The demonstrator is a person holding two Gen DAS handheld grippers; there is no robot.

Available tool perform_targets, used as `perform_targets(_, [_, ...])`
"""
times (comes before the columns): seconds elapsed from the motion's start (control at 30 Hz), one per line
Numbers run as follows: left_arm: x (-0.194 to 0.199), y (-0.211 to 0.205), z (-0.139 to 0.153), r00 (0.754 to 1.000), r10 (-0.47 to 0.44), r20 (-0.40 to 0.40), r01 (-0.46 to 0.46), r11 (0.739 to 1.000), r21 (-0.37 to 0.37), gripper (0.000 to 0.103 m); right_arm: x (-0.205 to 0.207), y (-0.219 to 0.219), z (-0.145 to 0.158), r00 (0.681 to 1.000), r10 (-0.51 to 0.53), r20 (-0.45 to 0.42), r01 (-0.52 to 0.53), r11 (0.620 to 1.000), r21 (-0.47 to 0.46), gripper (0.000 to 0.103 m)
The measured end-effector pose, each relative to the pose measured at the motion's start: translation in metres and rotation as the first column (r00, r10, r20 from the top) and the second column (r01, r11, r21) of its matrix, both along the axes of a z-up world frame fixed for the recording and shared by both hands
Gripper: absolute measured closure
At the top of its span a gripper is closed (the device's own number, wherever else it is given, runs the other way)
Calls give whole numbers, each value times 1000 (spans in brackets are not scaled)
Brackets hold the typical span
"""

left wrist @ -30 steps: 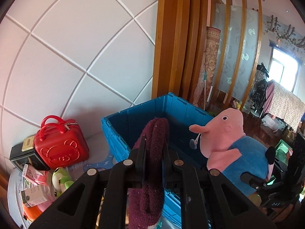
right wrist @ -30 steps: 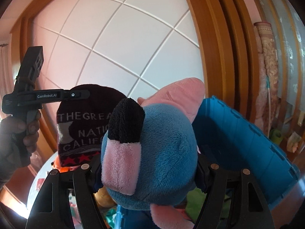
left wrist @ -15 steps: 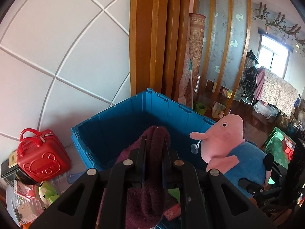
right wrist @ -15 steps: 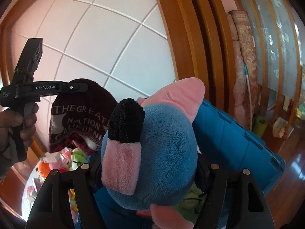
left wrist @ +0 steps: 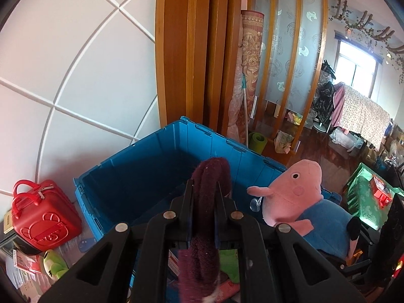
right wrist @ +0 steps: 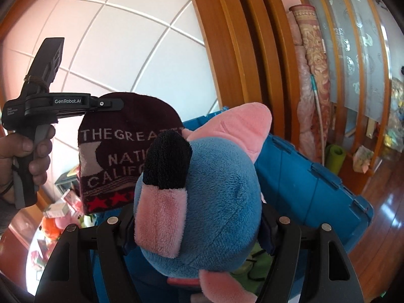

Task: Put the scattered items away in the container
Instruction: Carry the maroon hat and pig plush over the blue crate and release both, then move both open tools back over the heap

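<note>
My left gripper (left wrist: 204, 189) is shut on a maroon knit hat (left wrist: 205, 217) and holds it over the open blue crate (left wrist: 141, 176). In the right wrist view the hat (right wrist: 121, 149) hangs from the left gripper (right wrist: 111, 104), with white lettering on it. My right gripper (right wrist: 197, 217) is shut on a pink and blue pig plush (right wrist: 209, 202), held above the crate's (right wrist: 303, 176) near side. The plush (left wrist: 298, 202) also shows at the right in the left wrist view.
A red toy case (left wrist: 40, 217) and a green frog toy (left wrist: 54, 265) lie left of the crate by the white panelled wall. More small toys (right wrist: 58, 214) lie below the hat. Wooden posts (left wrist: 192, 50) stand behind the crate.
Both grippers have moved forward toward the crate with their loads; the crate now fills more of the left wrist view and the red case has slid left.
</note>
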State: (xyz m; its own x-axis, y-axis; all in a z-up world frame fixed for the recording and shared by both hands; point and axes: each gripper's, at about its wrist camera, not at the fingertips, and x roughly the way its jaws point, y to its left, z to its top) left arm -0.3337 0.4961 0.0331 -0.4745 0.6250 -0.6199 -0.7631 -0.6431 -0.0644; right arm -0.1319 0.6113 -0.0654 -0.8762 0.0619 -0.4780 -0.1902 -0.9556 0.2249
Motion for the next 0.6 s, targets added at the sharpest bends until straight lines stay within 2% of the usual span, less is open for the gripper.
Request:
perform_targets(0.07, [-6, -2, 0, 1000, 23, 15, -23, 1000, 16, 90, -2, 1, 1, 1000, -1, 0, 1, 1000, 2, 30])
perform_targets(0.1, [-8, -4, 1, 999, 38, 16, -39, 999, 23, 79, -3, 0, 2, 1000, -1, -1, 1, 1000, 5, 28])
perform_targets(0.13, [-9, -6, 2, 999, 47, 9, -47, 999, 24, 49, -4, 0, 3, 1000, -5, -3, 5, 1000, 10, 21])
perform_targets(0.17, [-7, -8, 4, 999, 51, -6, -51, 998, 29, 31, -5, 0, 4, 1000, -13, -4, 13, 1000, 15, 10])
perform_targets(0.2, [-3, -13, 8, 998, 56, -30, -55, 997, 47, 3, -6, -1, 5, 1000, -24, -8, 24, 1000, 20, 6])
perform_targets(0.23, [1, -19, 11, 997, 59, -55, -55, 996, 68, 0, -6, -2, 7, 999, -39, -17, 39, 999, 25, 0])
perform_targets(0.4, [2, -45, 8, 997, 71, -43, -68, 996, 63, 0, -10, -3, 13, 998, -54, -33, 54, 999, 9, 0])
perform_targets(0.6, [-1, -94, -6, 990, 141, -9, -140, 989, 43, 0, -18, -20, 20, 999, 5, -34, -4, 1000, 12, 0])
